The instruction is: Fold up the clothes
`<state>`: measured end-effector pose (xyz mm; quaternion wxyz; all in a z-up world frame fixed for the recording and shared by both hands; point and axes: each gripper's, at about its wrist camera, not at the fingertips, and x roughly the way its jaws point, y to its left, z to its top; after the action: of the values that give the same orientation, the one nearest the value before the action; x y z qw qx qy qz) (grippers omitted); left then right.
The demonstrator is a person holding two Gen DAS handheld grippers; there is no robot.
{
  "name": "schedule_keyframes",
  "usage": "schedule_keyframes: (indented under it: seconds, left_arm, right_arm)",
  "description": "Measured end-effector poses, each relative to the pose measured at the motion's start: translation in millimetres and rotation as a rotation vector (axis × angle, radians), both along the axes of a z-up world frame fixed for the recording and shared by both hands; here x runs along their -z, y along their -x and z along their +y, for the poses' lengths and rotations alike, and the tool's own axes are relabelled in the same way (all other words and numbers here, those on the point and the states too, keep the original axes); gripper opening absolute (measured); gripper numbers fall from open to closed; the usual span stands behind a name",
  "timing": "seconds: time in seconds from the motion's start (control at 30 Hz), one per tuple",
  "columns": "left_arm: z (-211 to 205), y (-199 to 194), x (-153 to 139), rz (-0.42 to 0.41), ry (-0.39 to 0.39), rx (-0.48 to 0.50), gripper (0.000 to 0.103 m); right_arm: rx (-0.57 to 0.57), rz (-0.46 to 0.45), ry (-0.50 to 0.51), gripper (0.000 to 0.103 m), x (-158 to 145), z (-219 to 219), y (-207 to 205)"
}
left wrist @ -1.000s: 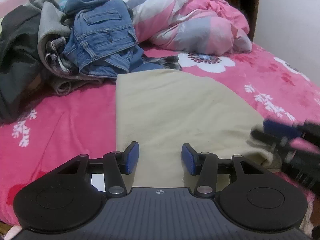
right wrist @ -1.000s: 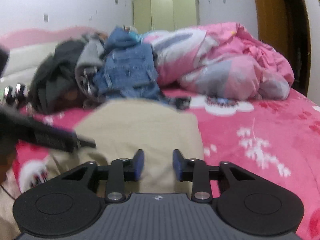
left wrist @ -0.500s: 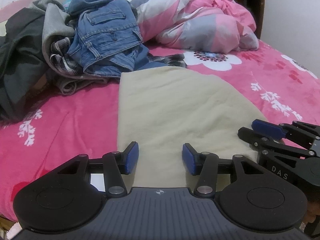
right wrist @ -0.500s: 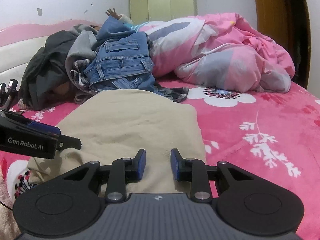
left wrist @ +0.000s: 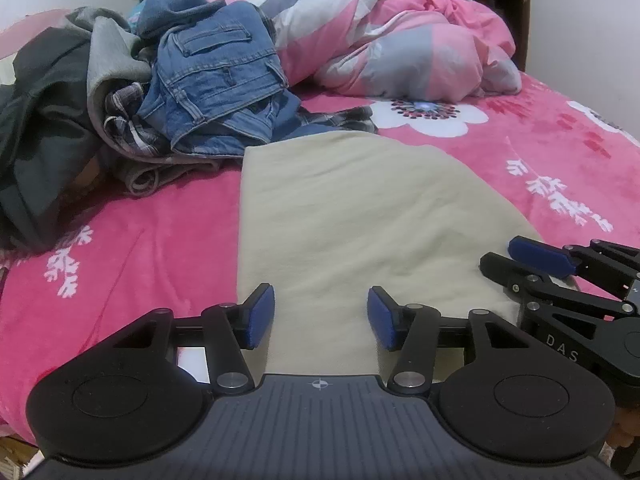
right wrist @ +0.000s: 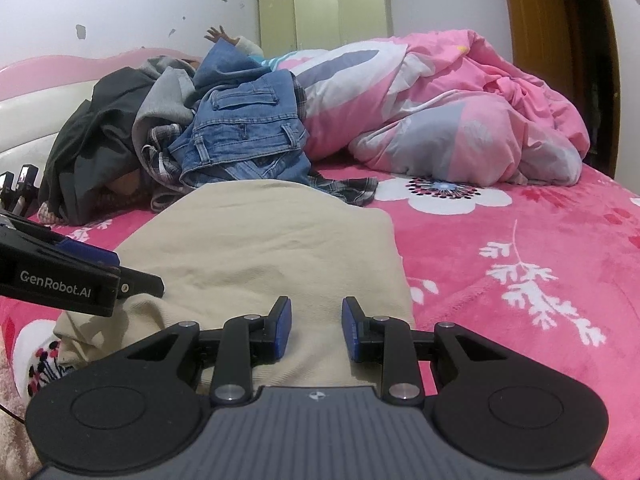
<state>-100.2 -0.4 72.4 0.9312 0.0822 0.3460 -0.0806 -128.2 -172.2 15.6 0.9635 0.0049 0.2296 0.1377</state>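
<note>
A beige garment (left wrist: 360,208) lies flat on the pink flowered bedspread (left wrist: 132,248). My left gripper (left wrist: 320,316) hovers over its near left part. Its jaws are opening, and the cloth lies below the blue pads without being pinched. In the right wrist view my right gripper (right wrist: 316,328) stands over the near right corner of the same beige garment (right wrist: 260,240). Its pads are a small gap apart and nothing is pressed between them. Seen from the left wrist, the right gripper (left wrist: 500,254) sits at the cloth's right edge.
A heap of clothes fills the back left: blue jeans (left wrist: 216,80), a grey hoodie (left wrist: 104,60), a dark garment (left wrist: 36,120). A bunched pink quilt (left wrist: 400,40) lies at the back. A small hand (right wrist: 218,34) sticks up behind the heap. A wardrobe (right wrist: 320,12) stands beyond.
The right gripper came down to the beige garment's near right corner and stopped there. The left gripper's pads have spread slightly wider.
</note>
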Motion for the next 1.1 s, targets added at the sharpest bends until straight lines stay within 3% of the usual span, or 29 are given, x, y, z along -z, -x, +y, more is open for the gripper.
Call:
schedule_keyframes:
  seconds: [0.27, 0.37, 0.43, 0.47, 0.77, 1.1]
  left_arm:
    - [5, 3, 2, -0.025, 0.037, 0.01, 0.061]
    - [7, 6, 2, -0.031, 0.07, 0.02, 0.077]
    - [7, 8, 2, -0.041, 0.083, 0.012, 0.098]
    - [8, 8, 2, -0.042, 0.092, 0.007, 0.103]
    - [28, 7, 4, 0.0, 0.224, -0.045, 0.103]
    - [78, 24, 1, -0.044, 0.394, -0.081, 0.103]
  right_arm:
    - [-0.001, 0.006, 0.016, 0.03, 0, 2, 0]
    - [0.0, 0.008, 0.017, 0.03, 0, 3, 0]
    - [0.004, 0.008, 0.018, 0.03, 0, 3, 0]
    - [0.007, 0.008, 0.018, 0.03, 0, 4, 0]
    - [0.019, 0.015, 0.033, 0.03, 0, 7, 0]
    - [0.02, 0.009, 0.056, 0.033, -3, 8, 1]
